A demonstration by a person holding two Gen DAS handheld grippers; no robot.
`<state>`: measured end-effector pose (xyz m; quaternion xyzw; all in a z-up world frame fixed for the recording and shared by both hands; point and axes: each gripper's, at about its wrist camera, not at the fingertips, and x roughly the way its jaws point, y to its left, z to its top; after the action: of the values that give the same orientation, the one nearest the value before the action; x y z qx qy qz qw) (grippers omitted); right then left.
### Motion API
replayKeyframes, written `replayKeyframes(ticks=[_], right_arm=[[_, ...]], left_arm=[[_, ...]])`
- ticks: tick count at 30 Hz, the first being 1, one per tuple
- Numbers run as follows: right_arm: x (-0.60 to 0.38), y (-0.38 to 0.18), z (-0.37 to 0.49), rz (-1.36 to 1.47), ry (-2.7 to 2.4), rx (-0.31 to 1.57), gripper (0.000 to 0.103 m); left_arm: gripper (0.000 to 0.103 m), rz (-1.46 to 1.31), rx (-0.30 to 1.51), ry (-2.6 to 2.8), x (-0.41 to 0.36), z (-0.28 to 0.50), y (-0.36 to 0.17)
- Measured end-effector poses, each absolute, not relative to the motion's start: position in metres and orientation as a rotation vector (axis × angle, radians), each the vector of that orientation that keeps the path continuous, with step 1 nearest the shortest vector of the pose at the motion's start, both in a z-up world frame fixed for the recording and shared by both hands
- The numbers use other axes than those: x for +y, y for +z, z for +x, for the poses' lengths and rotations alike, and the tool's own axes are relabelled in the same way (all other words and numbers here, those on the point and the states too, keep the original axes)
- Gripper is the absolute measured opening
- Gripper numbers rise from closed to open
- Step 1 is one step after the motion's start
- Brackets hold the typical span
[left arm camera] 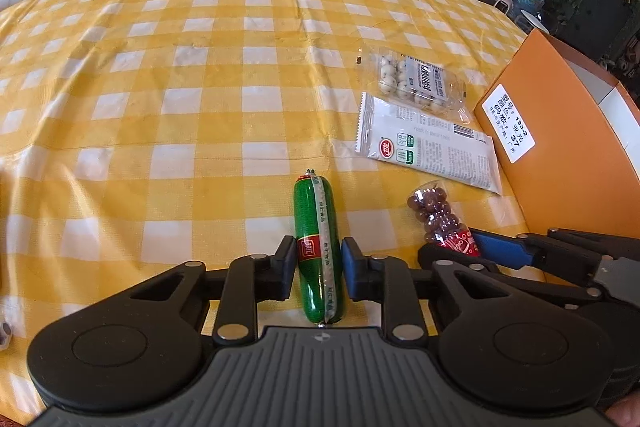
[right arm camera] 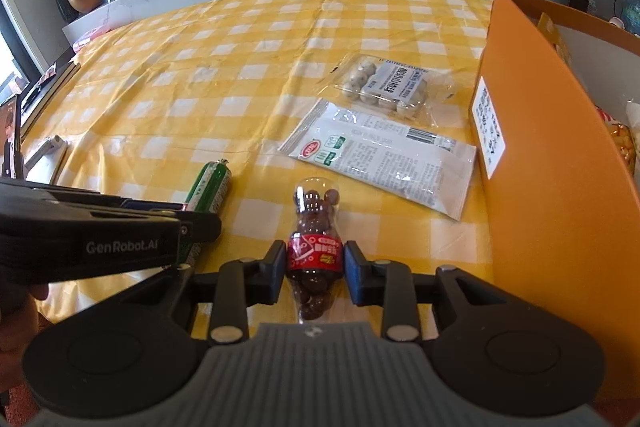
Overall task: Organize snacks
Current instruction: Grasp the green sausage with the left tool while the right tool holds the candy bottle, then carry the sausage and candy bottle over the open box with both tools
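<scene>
Sausage [left arm camera: 319, 247] clamped in left gripper [left arm camera: 319, 269], chocolate bottle [right arm camera: 314, 251] in right gripper [right arm camera: 314, 273], both unlifted near table's [left arm camera: 160, 131] front edge beside box [left arm camera: 568, 163]; two packets unboxed.

Right gripper [right arm camera: 315, 267] clamped on a small clear bottle of chocolate balls [right arm camera: 314, 235], fingers [right arm camera: 274, 267] pressing its red label. Left gripper [right arm camera: 188, 223] at the left edge, over a green sausage [right arm camera: 212, 183]. Beyond, on the yellow checked surface [right arm camera: 200, 75]: white snack packet [right arm camera: 380, 155], clear pack of pale balls [right arm camera: 384, 85]. Orange box [right arm camera: 540, 167] on the right.
</scene>
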<state>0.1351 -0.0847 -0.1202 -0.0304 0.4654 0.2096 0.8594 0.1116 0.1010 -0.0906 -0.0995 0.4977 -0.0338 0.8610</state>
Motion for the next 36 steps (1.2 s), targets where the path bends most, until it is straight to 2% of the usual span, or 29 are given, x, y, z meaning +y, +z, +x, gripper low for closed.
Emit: replayKeyframes(ticks=[7,12,27,36], right_arm=[[-0.083,-0.122,0.138,-0.064,0.455,0.970,0.029],[-0.093,-0.100,0.128,-0.051,0.484,0.908,0.029],[-0.172,-0.012,0.098,0.076,0.452,0.695,0.029],[-0.258,0.012,0.098,0.082,0.403,0.702,0.029]], left_arm=[[0.025,-0.187,1.024,-0.058,0.096,0.109,-0.091],[0.025,-0.213,0.985,-0.060,0.091,0.099,-0.077],[0.025,-0.196,0.757,-0.227,0.033,0.078,0.024],[0.025,-0.181,0.728,-0.433,-0.035,0.104,0.056]])
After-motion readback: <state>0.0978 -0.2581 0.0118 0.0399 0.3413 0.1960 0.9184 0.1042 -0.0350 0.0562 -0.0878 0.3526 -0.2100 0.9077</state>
